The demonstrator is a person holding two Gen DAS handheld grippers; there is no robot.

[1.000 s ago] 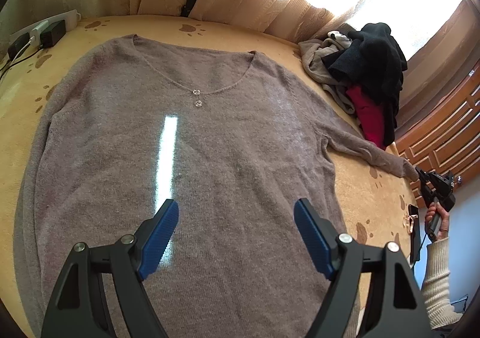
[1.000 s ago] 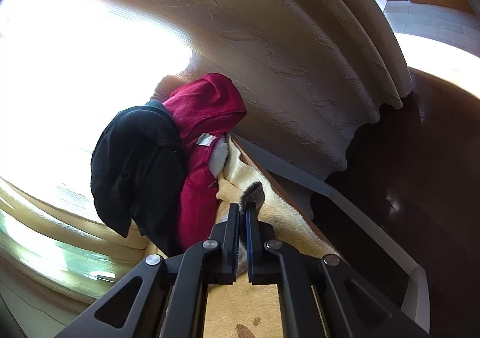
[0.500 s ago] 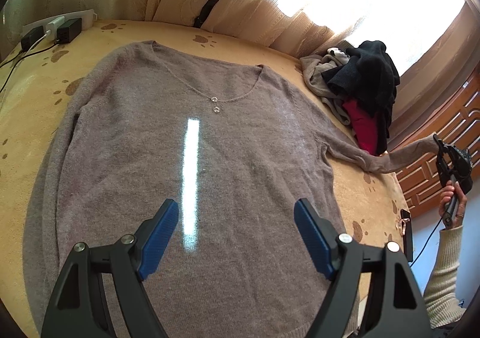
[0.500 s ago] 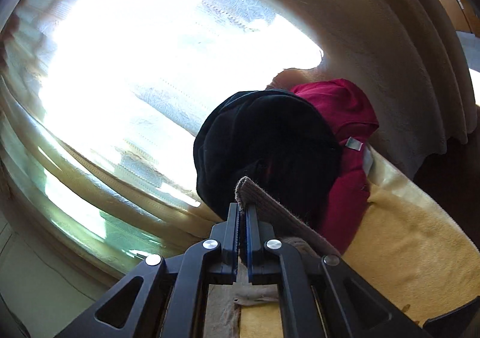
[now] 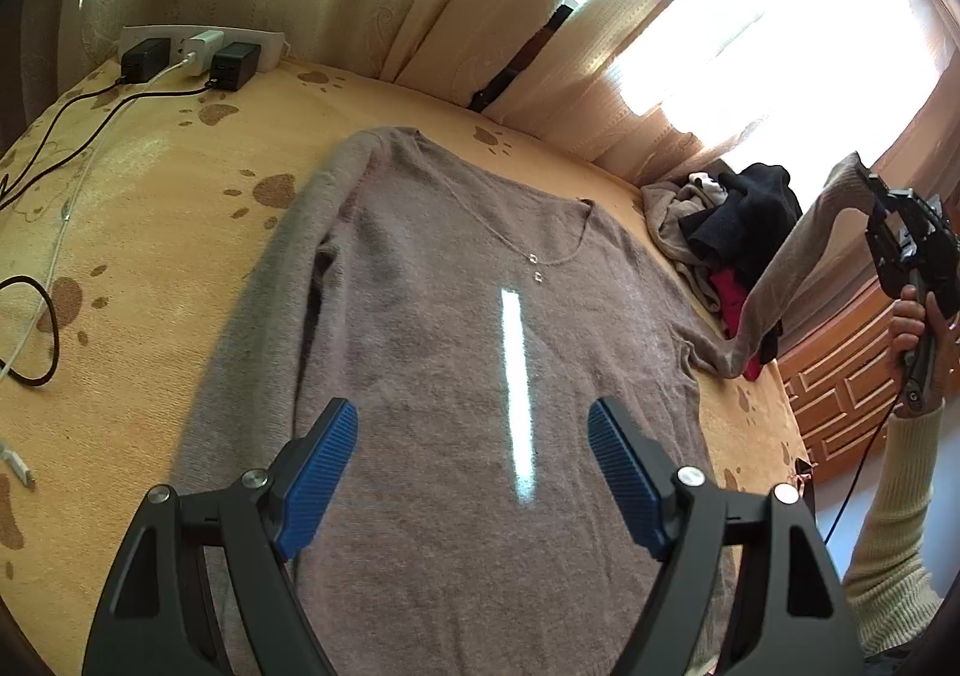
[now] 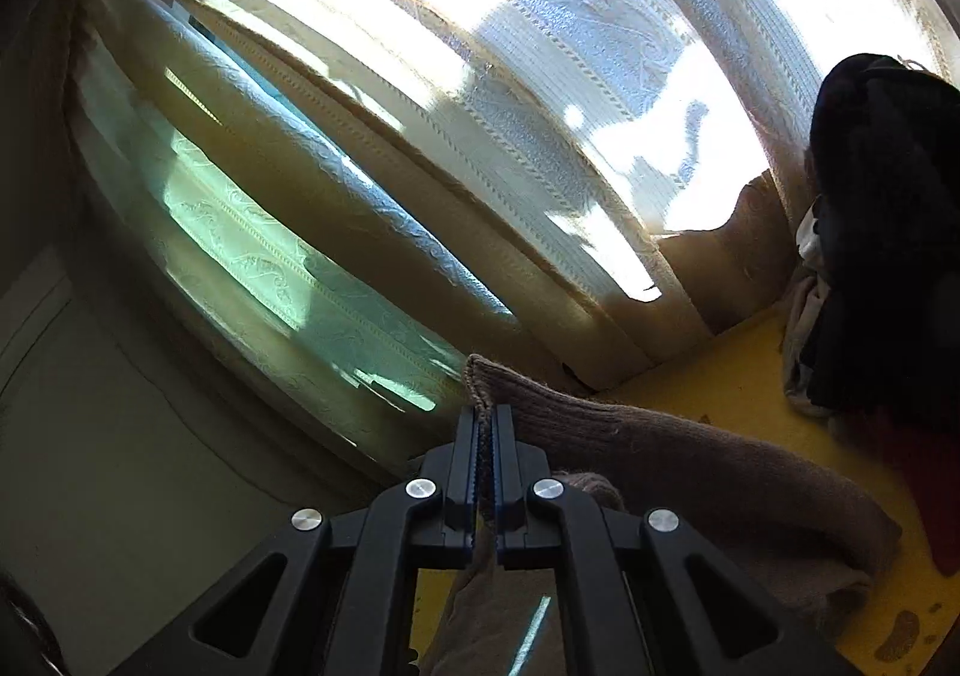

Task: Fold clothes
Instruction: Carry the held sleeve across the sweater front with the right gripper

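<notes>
Taupe knit fills the left wrist view: a long-sleeved sweater lies face up and flat on a bed, its V-neck with two small ring ornaments pointing toward the window. The left gripper hovers over the sweater's lower body with its blue-padded jaws spread wide and nothing between them.

A second ago the sweater's far sleeve lay stretched out on the bed, its cuff pinched at the mattress edge. Now that sleeve is lifted clear of the surface and hangs in a slope from the shoulder up to the right gripper, which a hand in a cream ribbed sleeve holds high at the right edge. In the right wrist view the right gripper is clenched tight on the cuff — the ribbed edge pokes out just past the fingertips. That camera, which earlier faced the clothes heap, now looks mostly at curtains.

The bed wears a yellow blanket printed with brown paw marks. A narrow bar of sunlight crosses the sweater's middle. Beside the lifted sleeve sits a heap of clothes — black, beige and red pieces. At the far left corner a white power strip holds black chargers, with cables trailing over the blanket. Patterned cream curtains glow with daylight behind the bed, and a carved wooden panel stands at the right.
</notes>
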